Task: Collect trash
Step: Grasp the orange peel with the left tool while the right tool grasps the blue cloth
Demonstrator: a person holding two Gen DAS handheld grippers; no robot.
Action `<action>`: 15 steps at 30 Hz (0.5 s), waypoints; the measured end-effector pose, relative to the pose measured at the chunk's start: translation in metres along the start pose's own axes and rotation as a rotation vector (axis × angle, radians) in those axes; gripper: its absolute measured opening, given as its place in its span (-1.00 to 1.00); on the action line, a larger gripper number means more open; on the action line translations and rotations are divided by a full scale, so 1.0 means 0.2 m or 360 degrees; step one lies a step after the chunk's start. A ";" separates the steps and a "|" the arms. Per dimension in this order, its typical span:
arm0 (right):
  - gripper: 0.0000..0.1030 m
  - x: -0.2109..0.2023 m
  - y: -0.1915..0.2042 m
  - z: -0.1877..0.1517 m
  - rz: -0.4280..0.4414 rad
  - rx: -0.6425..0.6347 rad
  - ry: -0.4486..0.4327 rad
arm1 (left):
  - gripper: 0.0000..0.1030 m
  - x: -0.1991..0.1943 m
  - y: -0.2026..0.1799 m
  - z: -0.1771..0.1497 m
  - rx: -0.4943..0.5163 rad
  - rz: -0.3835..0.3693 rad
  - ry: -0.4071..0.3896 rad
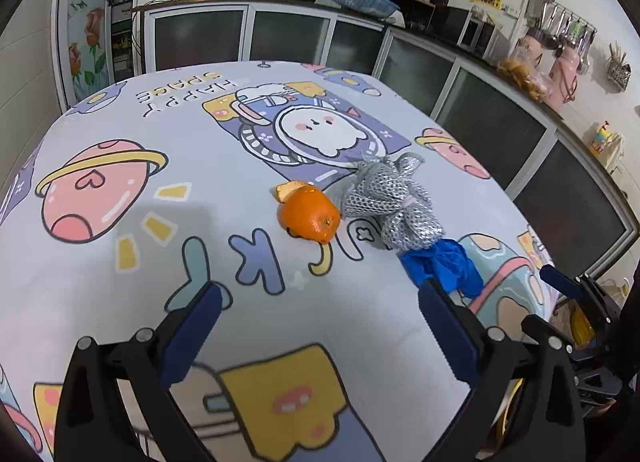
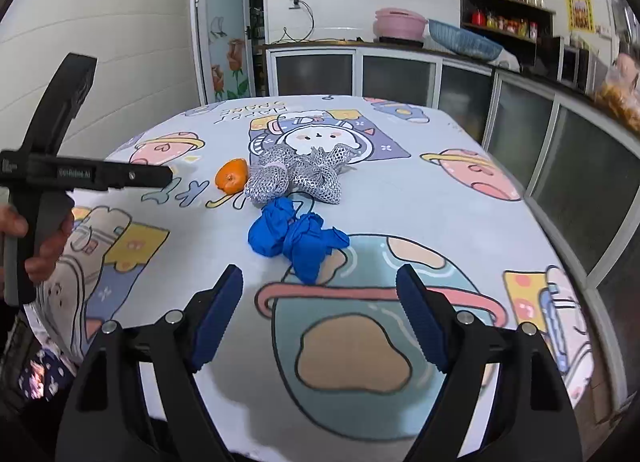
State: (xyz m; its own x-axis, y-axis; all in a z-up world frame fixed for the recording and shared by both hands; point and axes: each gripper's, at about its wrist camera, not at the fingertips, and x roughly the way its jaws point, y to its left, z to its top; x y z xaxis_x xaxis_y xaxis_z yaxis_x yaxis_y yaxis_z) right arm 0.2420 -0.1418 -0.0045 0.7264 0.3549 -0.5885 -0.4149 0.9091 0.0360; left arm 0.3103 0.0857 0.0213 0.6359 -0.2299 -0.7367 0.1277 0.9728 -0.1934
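Right wrist view has my right claw (image 2: pixel 320 310) low over the near edge of the table (image 2: pixel 460 198), its blue pads spread wide with nothing but cartoon-printed cloth between them. Just ahead of the tips, a little left of centre, lies the crumpled blue glove (image 2: pixel 294 240). Beyond that sits the silver mesh wad (image 2: pixel 296 176), close behind the glove, and at the wad's left side the orange peel (image 2: pixel 231 176) rests against it. Off to my far left, my left hand (image 2: pixel 36 246) grips the handle of the other tool. On the left wrist view my left claw (image 1: pixel 320 302) also stands wide open and holds nothing, hovering over bare cloth. From there the peel (image 1: pixel 310 214) lies ahead and near centre, the mesh wad (image 1: pixel 394 202) touches its right side, and the glove (image 1: pixel 442 266) lies just beyond my right-hand pad, near the table's right edge. Further right, my right claw (image 1: pixel 576 302) pokes in at the edge of the view. Cabinets (image 1: pixel 472 114) line the wall behind the table.
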 end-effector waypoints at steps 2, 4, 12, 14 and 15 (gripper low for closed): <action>0.43 0.04 0.00 0.02 0.0025 0.0019 0.0010 | 0.84 0.04 0.00 0.02 -0.0002 -0.0001 0.0014; 0.43 0.06 -0.01 0.03 0.0034 0.0020 0.0009 | 0.84 0.07 0.00 0.03 -0.0013 -0.0002 0.0029; 0.42 0.16 0.00 0.04 0.0087 -0.0015 0.0039 | 0.84 0.17 0.00 0.08 0.0001 0.0009 0.0041; 0.41 0.18 -0.01 0.05 0.0093 -0.0007 0.0041 | 0.84 0.19 0.01 0.09 0.0001 0.0012 0.0046; 0.41 0.20 -0.01 0.06 0.0101 -0.0001 0.0047 | 0.84 0.21 0.01 0.10 0.0000 0.0016 0.0052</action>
State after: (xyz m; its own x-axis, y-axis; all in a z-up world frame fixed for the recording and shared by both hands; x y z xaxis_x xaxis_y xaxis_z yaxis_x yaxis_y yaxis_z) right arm 0.2782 -0.1280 -0.0185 0.6822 0.4052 -0.6086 -0.4600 0.8849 0.0736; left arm 0.3532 0.0782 0.0035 0.6117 -0.2211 -0.7595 0.1216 0.9750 -0.1859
